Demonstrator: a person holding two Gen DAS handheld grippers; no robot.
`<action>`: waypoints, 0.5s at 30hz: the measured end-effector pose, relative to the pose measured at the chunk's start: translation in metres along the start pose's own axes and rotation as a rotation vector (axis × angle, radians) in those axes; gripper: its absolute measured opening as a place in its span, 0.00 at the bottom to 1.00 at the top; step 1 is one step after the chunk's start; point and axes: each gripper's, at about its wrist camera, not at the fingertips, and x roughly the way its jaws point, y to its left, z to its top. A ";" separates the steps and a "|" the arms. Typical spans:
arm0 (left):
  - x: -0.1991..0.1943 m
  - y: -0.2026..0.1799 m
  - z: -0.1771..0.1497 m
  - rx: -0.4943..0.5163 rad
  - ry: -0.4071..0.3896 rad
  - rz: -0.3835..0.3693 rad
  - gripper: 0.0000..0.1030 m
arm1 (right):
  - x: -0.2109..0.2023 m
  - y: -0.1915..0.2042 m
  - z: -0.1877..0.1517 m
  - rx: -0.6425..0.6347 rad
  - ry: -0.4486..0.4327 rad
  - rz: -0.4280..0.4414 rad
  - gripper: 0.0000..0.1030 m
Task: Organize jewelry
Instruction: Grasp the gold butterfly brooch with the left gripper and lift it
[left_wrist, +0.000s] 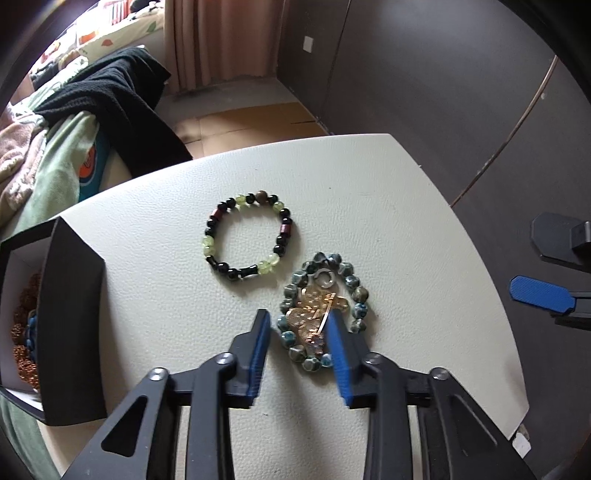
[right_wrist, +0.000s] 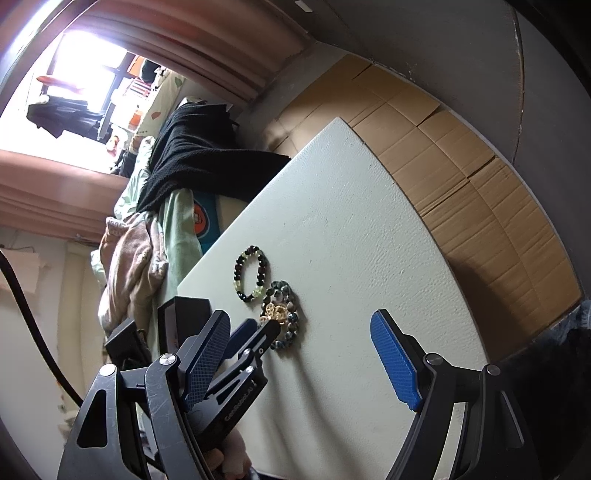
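A black and pale-green bead bracelet (left_wrist: 248, 238) lies on the white table (left_wrist: 406, 206). Beside it lies a grey-blue bead bracelet (left_wrist: 354, 291) with a gold ornament (left_wrist: 310, 314) inside its ring. My left gripper (left_wrist: 298, 319) is open and low over the table, its right finger on the gold ornament, its left finger just outside the blue bracelet. An open black box (left_wrist: 70, 295) at the left holds brown beaded jewelry (left_wrist: 24, 325). My right gripper (right_wrist: 301, 325) is open and empty, off to the right; both bracelets (right_wrist: 251, 273) show in its view.
The table's far edge drops to a cardboard-covered floor (right_wrist: 461, 177). A bed with black cloth (left_wrist: 110, 96) and bedding lies left of the table. My right gripper's blue pad (left_wrist: 541, 293) shows beyond the table's right edge.
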 end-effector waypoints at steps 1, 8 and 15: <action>-0.001 -0.001 0.000 0.006 -0.004 0.010 0.22 | 0.000 0.000 0.000 -0.003 0.001 -0.001 0.77; -0.016 0.007 0.005 -0.021 -0.032 -0.017 0.21 | 0.004 0.005 -0.001 -0.024 0.007 -0.020 0.77; -0.039 0.027 0.010 -0.079 -0.079 -0.044 0.21 | 0.012 0.019 -0.005 -0.090 -0.008 -0.059 0.74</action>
